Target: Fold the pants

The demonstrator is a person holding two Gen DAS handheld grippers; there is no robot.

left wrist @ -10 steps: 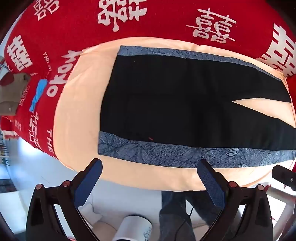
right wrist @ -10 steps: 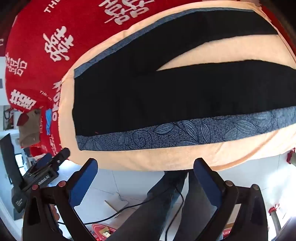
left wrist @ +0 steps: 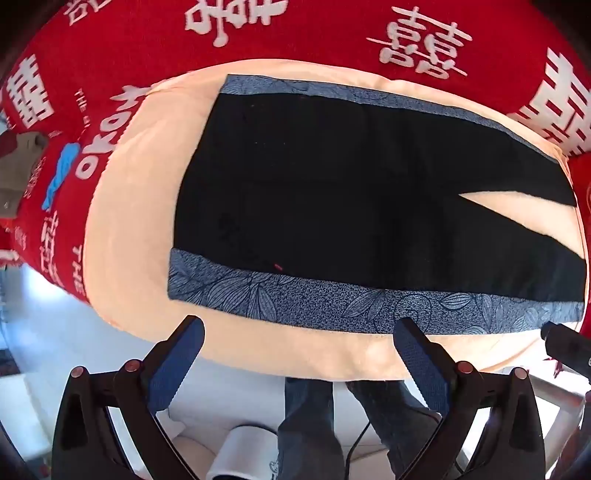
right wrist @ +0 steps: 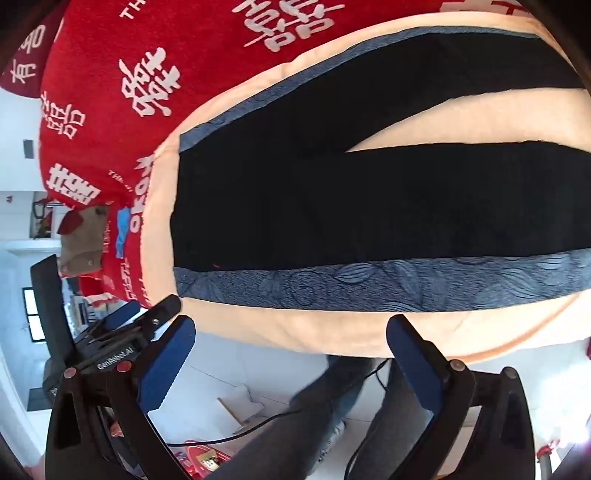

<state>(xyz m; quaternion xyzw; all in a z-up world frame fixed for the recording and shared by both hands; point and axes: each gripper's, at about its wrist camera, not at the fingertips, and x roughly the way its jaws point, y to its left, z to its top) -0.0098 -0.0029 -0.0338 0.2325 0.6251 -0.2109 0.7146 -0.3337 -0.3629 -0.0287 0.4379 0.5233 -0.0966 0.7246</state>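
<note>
Black pants (left wrist: pixel 351 206) with blue leaf-patterned side stripes (left wrist: pixel 332 302) lie flat on a peach cloth (left wrist: pixel 136 206), waistband to the left, legs split to the right. They also show in the right wrist view (right wrist: pixel 351 206). My left gripper (left wrist: pixel 299 332) is open and empty, hovering just off the cloth's near edge below the near stripe. My right gripper (right wrist: pixel 291 328) is open and empty, also over the near edge of the cloth, below the near stripe (right wrist: pixel 369 284).
A red cover with white characters (left wrist: pixel 295 33) lies under the peach cloth. A tan object (right wrist: pixel 83 240) sits at the left edge. The left gripper's body (right wrist: pixel 122 339) shows at left. The person's legs (right wrist: pixel 332 413), a cable and white floor lie below.
Both grippers have moved slightly closer to the near edge of the cloth. The pants have not moved.
</note>
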